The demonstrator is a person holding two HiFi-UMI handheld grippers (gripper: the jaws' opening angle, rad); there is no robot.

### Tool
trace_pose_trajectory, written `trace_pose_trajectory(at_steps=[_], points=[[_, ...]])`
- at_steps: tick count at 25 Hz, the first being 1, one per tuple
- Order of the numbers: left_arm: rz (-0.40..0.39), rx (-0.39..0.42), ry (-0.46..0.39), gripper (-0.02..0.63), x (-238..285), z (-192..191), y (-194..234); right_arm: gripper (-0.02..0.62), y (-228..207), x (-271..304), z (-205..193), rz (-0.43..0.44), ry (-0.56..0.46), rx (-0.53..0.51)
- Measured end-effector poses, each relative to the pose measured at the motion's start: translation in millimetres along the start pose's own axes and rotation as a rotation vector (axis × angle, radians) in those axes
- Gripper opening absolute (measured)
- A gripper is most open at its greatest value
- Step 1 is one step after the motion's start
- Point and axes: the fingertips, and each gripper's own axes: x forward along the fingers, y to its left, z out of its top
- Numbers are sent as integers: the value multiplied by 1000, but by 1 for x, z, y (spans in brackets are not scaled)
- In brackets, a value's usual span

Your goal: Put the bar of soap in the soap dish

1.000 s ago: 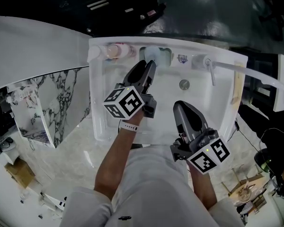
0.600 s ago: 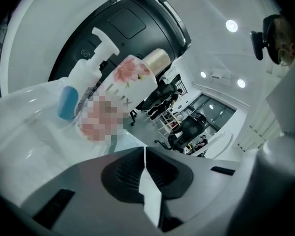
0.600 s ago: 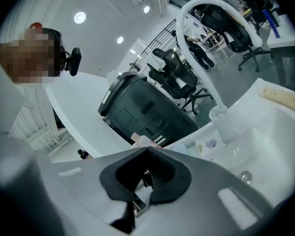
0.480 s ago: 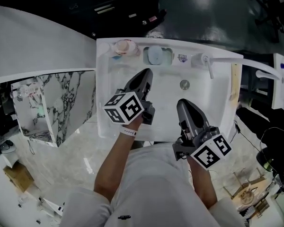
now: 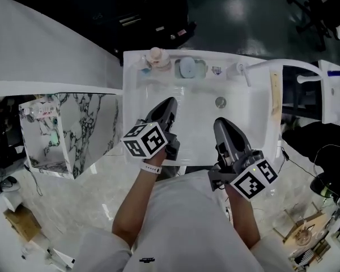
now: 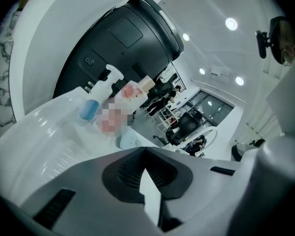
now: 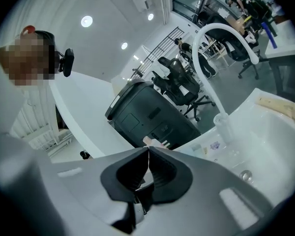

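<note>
A pale blue bar of soap [image 5: 187, 67] lies in the light blue soap dish [image 5: 199, 69] on the back ledge of the white sink [image 5: 198, 132]. The dish's edge [image 6: 127, 140] peeks over my left jaws in the left gripper view. My left gripper [image 5: 170, 103] hangs over the basin's left part, well short of the dish, shut and empty. My right gripper [image 5: 220, 123] hovers over the basin's front right, also shut with nothing in it. In their own views, both the left gripper [image 6: 144, 149] and the right gripper [image 7: 148, 149] have their jaws pressed together.
A pink bottle [image 5: 156, 56] stands left of the dish, and a spray bottle [image 6: 89, 107] beside it. The faucet [image 5: 242, 72] and drain [image 5: 220, 102] sit at the back right. A wooden strip [image 5: 275, 92] lies on the right rim. A marble-patterned cabinet [image 5: 82, 126] stands to the left.
My left gripper has pulled back from the soap dish toward the sink's front, leaving the soap in the dish. The right gripper has drawn back slightly too.
</note>
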Motion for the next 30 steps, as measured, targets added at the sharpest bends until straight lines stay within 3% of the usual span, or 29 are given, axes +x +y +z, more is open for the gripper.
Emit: trace_pose_trajectory(at_steps=[10,19,30], points=[[-43,89,22,9,-73,-8,-22,0,42,-21,-17,-8,-44,-72],[-68,234,27,9,-136,-3,-34,0,70,-45,-10,-15,-112,-135],[-68,273,-62,9,-204,22,-49,0,111,-57,1,51,-132,-276]])
